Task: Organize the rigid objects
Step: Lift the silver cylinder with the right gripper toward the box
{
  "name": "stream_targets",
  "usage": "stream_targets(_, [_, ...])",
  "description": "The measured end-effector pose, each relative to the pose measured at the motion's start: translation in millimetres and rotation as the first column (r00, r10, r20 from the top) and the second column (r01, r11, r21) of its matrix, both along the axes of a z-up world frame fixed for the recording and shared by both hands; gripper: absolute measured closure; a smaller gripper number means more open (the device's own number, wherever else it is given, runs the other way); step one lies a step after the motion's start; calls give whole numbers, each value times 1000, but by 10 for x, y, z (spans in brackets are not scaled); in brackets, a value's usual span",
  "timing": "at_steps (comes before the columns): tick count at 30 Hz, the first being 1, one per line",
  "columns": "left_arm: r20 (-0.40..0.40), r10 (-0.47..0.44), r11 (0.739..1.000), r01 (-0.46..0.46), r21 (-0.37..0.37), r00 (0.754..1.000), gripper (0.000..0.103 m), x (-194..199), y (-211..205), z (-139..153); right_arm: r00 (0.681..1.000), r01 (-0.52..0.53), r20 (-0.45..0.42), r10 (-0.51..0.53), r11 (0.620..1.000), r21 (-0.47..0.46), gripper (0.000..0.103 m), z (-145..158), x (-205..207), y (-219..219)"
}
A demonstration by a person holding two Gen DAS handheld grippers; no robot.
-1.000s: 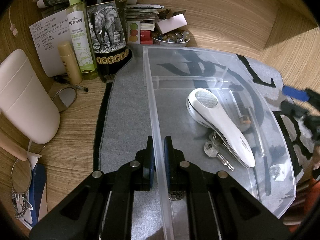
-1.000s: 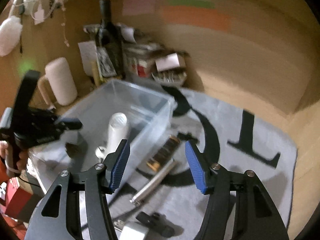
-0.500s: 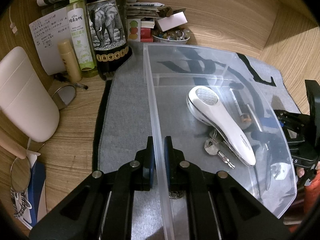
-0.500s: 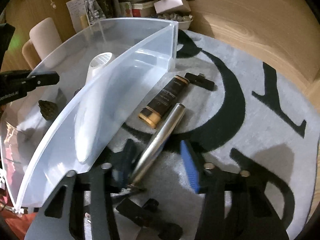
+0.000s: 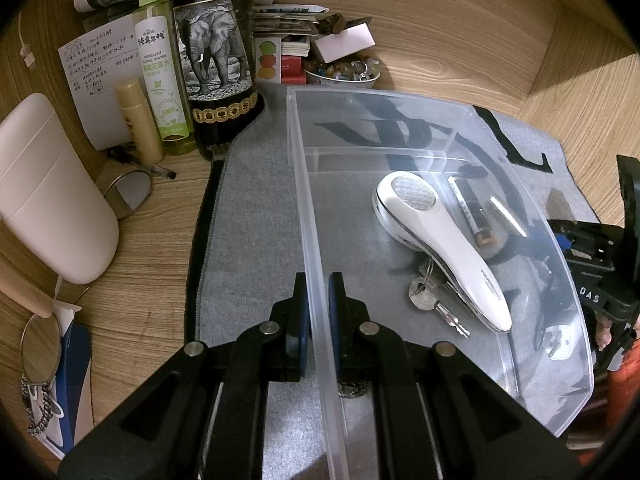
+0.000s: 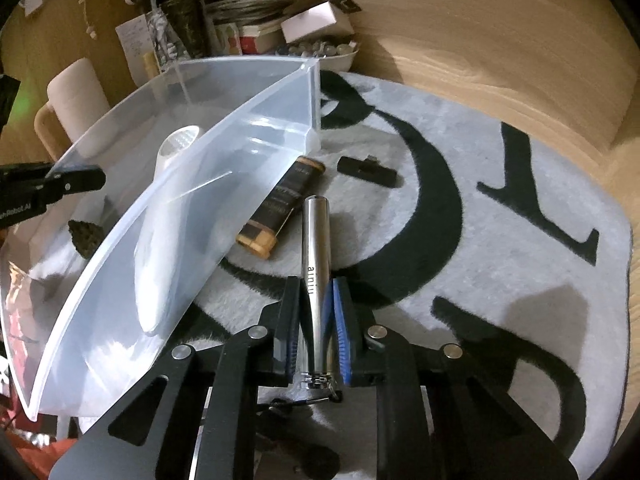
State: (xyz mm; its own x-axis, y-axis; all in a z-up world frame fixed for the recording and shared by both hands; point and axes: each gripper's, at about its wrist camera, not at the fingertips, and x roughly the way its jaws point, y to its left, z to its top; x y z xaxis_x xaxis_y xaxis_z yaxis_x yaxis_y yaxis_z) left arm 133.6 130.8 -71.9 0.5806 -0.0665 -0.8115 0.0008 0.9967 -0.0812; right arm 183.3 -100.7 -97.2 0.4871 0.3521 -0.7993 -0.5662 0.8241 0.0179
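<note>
Left gripper [image 5: 318,312]: black angular frame; round silver screws; dark blue pads
Right gripper [image 6: 316,320]: black frame; silver screws; ribbed blue pads

"REPELLENT FLORAL WATER" on spray bottle [image 5: 160,76]

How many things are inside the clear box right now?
3: a white handheld device in the middle, keys beside it, a dark lump by the near wall. More may hide underneath.

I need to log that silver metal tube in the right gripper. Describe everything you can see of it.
The silver tube is a slim, brushed-metal cylinder with small dark lettering along its side and a metal fitting at its near end. The right gripper is shut on its lower half. It points away along the fingers, over the grey rug, beside the clear bin.
</note>
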Motion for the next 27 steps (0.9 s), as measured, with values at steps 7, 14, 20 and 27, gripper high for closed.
stream_targets(7, [0,0,1000,0,0,1000,94,1,1,0,998,48,46,-50,998,46,89,199,30,-142])
stream_targets(14, [0,0,1000,0,1,1000,94,-1,-2,0,992,53,112,-64,994,101,89,487,-3,-204])
stream_targets(20, [0,0,1000,0,2,1000,94,-6,-5,0,982,17,186,-45,989,147,89,775,-91,-162])
stream_targets(27, [0,0,1000,0,2,1000,94,-6,-6,0,962,-54,272,1,981,189,89,1122,-239,-2])
